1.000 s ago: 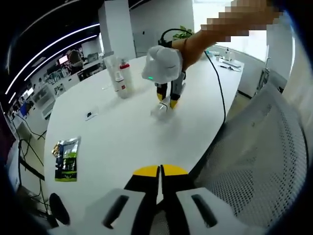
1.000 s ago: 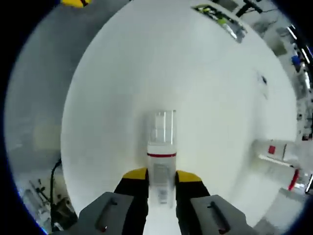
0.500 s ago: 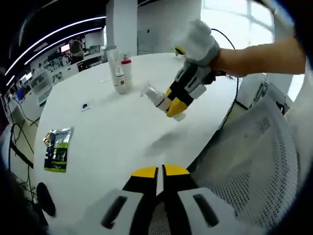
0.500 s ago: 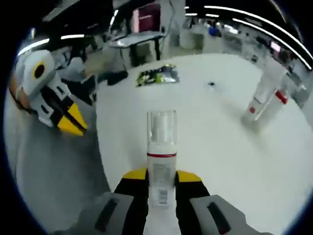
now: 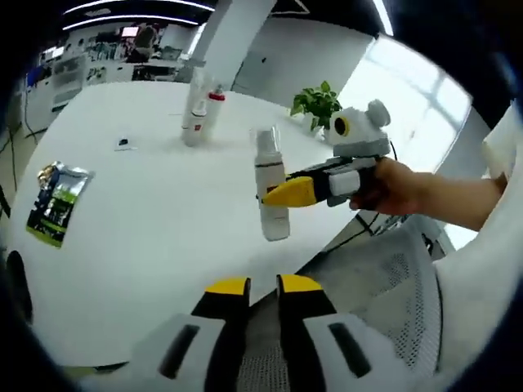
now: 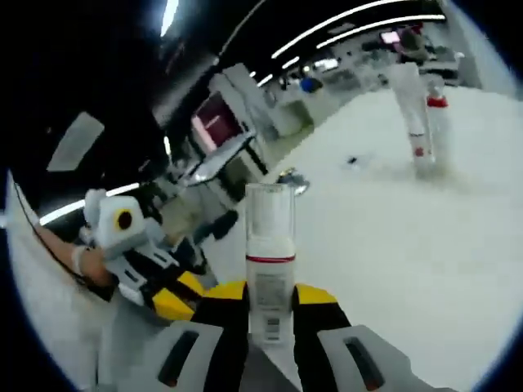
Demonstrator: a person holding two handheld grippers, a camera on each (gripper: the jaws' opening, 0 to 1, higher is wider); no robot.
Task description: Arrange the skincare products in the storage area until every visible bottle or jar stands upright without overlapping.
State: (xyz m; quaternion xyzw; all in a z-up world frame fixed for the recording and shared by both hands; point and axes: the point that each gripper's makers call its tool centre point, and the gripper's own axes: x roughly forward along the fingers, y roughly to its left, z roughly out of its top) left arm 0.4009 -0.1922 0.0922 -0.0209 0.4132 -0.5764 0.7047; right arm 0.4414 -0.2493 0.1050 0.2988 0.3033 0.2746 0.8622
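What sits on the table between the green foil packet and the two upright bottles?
In the left gripper view, only a small dark object lies between the green foil packet and the upright bottles; otherwise bare white tabletop.

Centre frame in the right gripper view, the pump bottle [image 6: 270,278] is white with a thin red band below its clear cap and a pale grey printed label. The right gripper [image 6: 270,300] clamped on it has yellow tips on black jaws with grey bodies, as does the left gripper [image 5: 261,287] low in the left gripper view. The table [image 5: 147,237] is plain white. Toward the upper left, the two standing tubes [image 5: 198,114] are white with red accents. At the left edge, the flat packet [image 5: 53,202] is green, black and silvery.
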